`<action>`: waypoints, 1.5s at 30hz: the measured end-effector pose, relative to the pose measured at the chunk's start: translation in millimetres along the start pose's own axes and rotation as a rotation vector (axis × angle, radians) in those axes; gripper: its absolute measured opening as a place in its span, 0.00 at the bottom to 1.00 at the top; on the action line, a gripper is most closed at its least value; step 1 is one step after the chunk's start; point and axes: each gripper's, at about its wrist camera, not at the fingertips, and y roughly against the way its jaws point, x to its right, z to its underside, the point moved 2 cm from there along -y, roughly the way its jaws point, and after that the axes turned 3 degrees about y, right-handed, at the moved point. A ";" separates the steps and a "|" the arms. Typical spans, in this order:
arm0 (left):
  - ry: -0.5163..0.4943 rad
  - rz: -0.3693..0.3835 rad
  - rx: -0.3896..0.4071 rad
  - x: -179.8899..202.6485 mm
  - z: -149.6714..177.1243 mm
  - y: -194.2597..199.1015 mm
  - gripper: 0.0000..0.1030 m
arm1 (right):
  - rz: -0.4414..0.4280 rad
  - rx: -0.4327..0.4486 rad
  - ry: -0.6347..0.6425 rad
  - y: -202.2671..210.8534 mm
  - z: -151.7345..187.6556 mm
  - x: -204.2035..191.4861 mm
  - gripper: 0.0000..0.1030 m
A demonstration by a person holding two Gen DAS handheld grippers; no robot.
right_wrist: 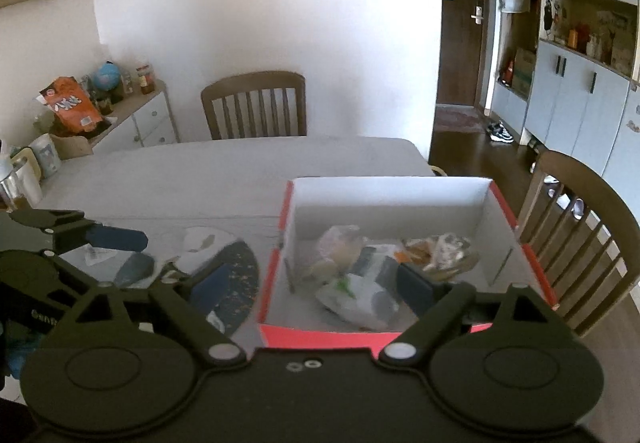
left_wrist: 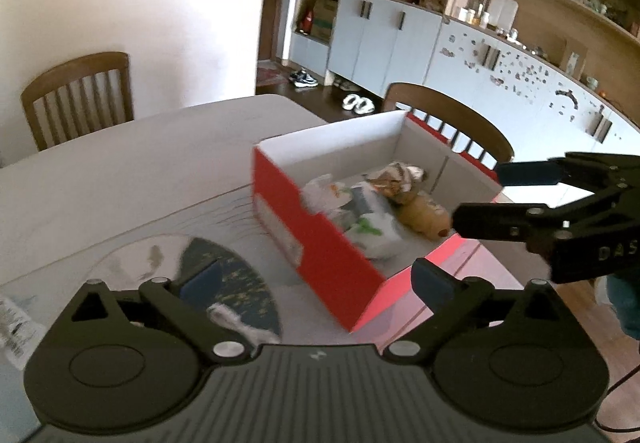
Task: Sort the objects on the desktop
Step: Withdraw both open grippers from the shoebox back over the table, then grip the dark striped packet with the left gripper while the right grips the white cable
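On the worktop point(right_wrist: 168, 179), near its right edge, sits the red box point(left_wrist: 320, 247) with white inner walls, already holding a small heap: a brown plush toy point(left_wrist: 424, 217), some crinkled wrappers point(left_wrist: 320, 193), a white packet with a green mark point(right_wrist: 352, 293).

Your left claw point(left_wrist: 316, 281) stands wide open with nothing between the fingers; its right finger hangs over the near corner of the box, its left over a dark fan-shaped piece point(left_wrist: 240, 283) that lies flat on the worktop just left of the box. Your right claw point(right_wrist: 312, 283) is likewise open and empty, straddling the box's left wall: one finger over the fan-shaped piece, the other over the heap inside.

Judgement: both claws have let go, and the next pickup is likely the fan-shaped piece or the white crumpled scrap point(left_wrist: 234, 317) beside it.

- The piece is thin and flat. Come in low and catch an edge; a top-down pinch will probably skate off.
- Keep the left claw clear of the box wall, which looks light enough to slide if nudged.
- A clear sheet with print point(left_wrist: 12, 327) lies at far left; its outline is hard to make out.
- Frames are motion-blurred, so slow down before closing.
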 end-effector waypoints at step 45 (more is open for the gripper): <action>0.072 -0.077 -0.075 -140.1 51.0 -68.1 0.98 | -0.001 -0.103 0.161 -132.1 71.2 -135.1 0.64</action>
